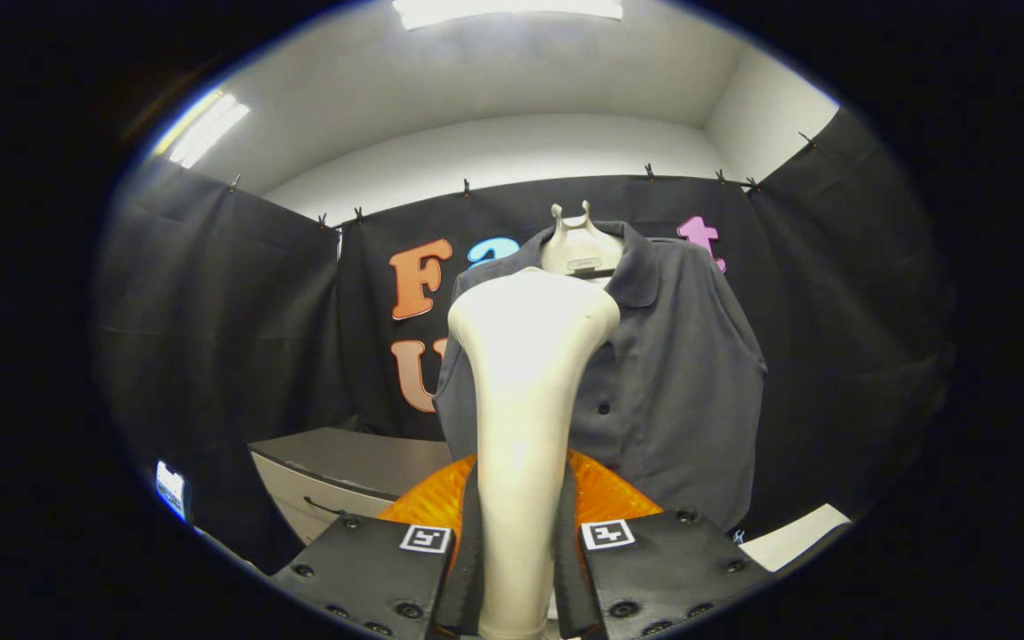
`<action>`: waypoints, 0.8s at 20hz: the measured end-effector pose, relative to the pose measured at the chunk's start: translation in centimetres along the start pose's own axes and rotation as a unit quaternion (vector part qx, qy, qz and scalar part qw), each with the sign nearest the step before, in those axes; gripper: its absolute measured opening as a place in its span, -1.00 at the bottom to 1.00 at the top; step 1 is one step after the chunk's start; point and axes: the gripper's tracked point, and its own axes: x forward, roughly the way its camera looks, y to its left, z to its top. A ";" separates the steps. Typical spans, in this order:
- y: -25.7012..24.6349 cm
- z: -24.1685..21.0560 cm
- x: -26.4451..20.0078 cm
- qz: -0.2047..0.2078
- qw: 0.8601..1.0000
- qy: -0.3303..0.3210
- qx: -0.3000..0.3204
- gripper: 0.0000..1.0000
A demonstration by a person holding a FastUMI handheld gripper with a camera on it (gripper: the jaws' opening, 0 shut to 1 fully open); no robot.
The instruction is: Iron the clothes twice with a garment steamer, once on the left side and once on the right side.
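claw (519, 569) is clamped on the garment steamer (525, 400) handle, its head upright just in front of the dark shirt (681, 373) on its hanger (580, 244).

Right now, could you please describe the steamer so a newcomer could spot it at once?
Start at the dark shirt hanging on the booth wall. In front of it stands the steamer, clamped between the hand-held gripper fingers. It is the pale, smooth, tall thing with a flared head.
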 end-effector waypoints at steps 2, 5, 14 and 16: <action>-0.2 -0.5 1.5 -0.002 1.000 -0.003 -0.004 -0.21; 0.5 -0.5 3.8 0.006 1.000 -0.009 -0.009 -0.21; 3.1 -2.2 9.3 0.030 0.999 0.012 -0.022 -0.22; 2.9 -2.9 10.2 0.026 0.999 0.019 -0.019 -0.22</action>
